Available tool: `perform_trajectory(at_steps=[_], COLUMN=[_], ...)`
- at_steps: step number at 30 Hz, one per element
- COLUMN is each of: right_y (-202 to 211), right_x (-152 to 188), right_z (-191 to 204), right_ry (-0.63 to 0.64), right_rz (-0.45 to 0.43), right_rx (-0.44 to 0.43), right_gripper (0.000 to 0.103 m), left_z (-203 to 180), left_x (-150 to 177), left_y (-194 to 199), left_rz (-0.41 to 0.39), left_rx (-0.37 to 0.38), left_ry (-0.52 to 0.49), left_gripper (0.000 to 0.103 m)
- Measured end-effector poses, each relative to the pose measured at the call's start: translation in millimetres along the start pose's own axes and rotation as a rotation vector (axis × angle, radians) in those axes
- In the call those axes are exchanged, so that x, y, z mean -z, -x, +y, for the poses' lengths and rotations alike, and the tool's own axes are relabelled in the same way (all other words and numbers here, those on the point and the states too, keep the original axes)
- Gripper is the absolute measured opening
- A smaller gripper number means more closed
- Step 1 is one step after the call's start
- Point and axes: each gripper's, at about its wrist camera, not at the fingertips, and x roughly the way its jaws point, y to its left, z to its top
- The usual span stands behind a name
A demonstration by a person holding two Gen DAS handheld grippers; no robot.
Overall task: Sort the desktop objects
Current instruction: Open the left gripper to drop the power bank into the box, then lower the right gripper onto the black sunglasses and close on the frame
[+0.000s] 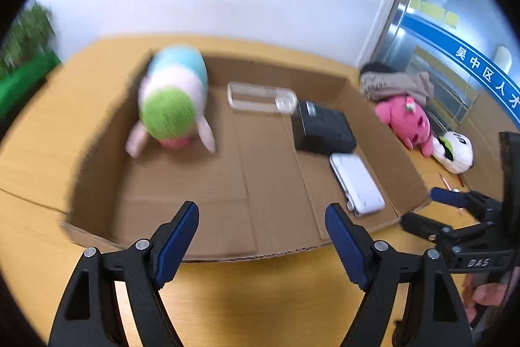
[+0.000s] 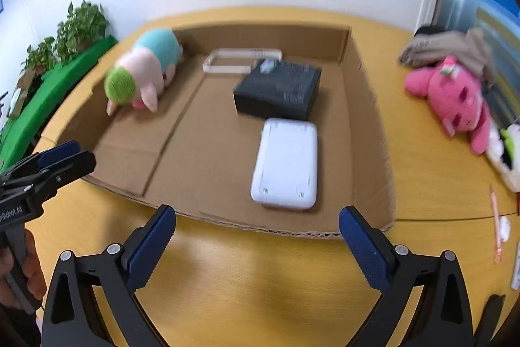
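A shallow cardboard box [image 1: 367, 119] [image 2: 367, 106] lies open on the yellow table. Inside it are a pastel plush with a green head [image 1: 172, 103] [image 2: 143, 70], a clear plastic case [image 1: 260, 96] [image 2: 240, 59], a black box [image 1: 321, 127] [image 2: 279, 90] and a white device [image 1: 357, 184] [image 2: 286, 163]. My left gripper [image 1: 261, 226] is open and empty above the box's near edge. My right gripper [image 2: 256, 236] is open and empty, just before the near edge. A pink plush [image 1: 406, 119] [image 2: 455, 100] lies on the table right of the box.
A white, green and black plush [image 1: 455, 152] [image 2: 505, 155] and a beige cloth bundle [image 1: 396, 83] [image 2: 448, 47] lie by the pink plush. A pink pen [image 2: 495, 223] lies at the right. Potted plants [image 2: 74, 31] on a green ledge stand left.
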Motion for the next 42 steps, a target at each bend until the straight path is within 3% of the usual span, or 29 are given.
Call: perform_trajectory(at_steps=[2, 5, 10, 18, 19, 20, 21, 22, 23, 24, 25, 26, 27, 28, 29, 31, 34, 36, 39, 42], right_y=[21, 48, 75, 94, 95, 96, 97, 97, 97, 97, 99, 103, 108, 115, 124, 146, 170, 171, 148, 121], right_x=[0, 0, 3, 16, 17, 19, 20, 21, 22, 23, 25, 27, 29, 31, 34, 45, 71, 94, 141, 182], right_z=[5, 13, 22, 34, 35, 36, 38, 39, 40, 41, 42, 42, 41, 40, 38, 34, 22, 12, -4, -15], right_ry=[0.006, 0.009, 0.01, 0.033, 0.035, 0.034, 0.032, 0.03, 0.028, 0.027, 0.024, 0.018, 0.012, 0.004, 0.002, 0.025, 0.083, 0.128, 0.186, 0.186], right_rz=[-0.064, -0.127, -0.179, -0.198, -0.196, -0.197, -0.196, -0.19, -0.181, -0.174, -0.173, -0.18, -0.187, -0.197, -0.215, -0.263, -0.277, -0.219, -0.044, 0.088], right_rx=[0.019, 0.015, -0.019, -0.03, -0.037, -0.049, -0.06, -0.072, -0.085, -0.101, -0.118, -0.14, -0.161, -0.178, -0.184, -0.185, -0.199, -0.212, -0.153, -0.158], right_gripper=[0.103, 0.103, 0.103, 0.101, 0.099, 0.087, 0.063, 0.05, 0.035, 0.035, 0.035, 0.039, 0.064, 0.081, 0.103, 0.103, 0.103, 0.103, 0.103, 0.103], left_z=[-6, -16, -26, -28, -27, -26, -26, -25, -24, -23, -23, -23, -23, -22, -23, -26, -37, -47, -64, -77], left_x=[-5, -10, -8, 3, 5, 6, 7, 8, 9, 10, 12, 12, 13, 15, 17, 22, 36, 50, 77, 104], left_y=[23, 46, 60, 76, 78, 79, 78, 76, 75, 74, 75, 76, 78, 82, 88, 95, 90, 80, 64, 45], left_rz=[-0.077, -0.122, -0.12, -0.125, -0.131, -0.129, -0.112, -0.086, -0.064, -0.051, -0.042, -0.031, -0.027, -0.035, -0.051, -0.054, 0.011, 0.078, 0.181, 0.301], left_rx=[-0.011, -0.006, 0.04, 0.018, 0.019, 0.02, 0.028, 0.042, 0.055, 0.063, 0.071, 0.082, 0.094, 0.108, 0.129, 0.175, 0.242, 0.294, 0.373, 0.468], left_ry=[-0.025, -0.053, -0.038, -0.025, -0.027, -0.032, -0.037, -0.035, -0.028, -0.021, -0.017, -0.011, -0.004, 0.004, 0.008, -0.005, -0.048, -0.079, -0.113, -0.103], left_gripper=[0.08, 0.081, 0.081, 0.079, 0.073, 0.043, 0.026, 0.01, 0.011, 0.013, 0.026, 0.05, 0.067, 0.086, 0.086, 0.086, 0.086, 0.086, 0.086, 0.085])
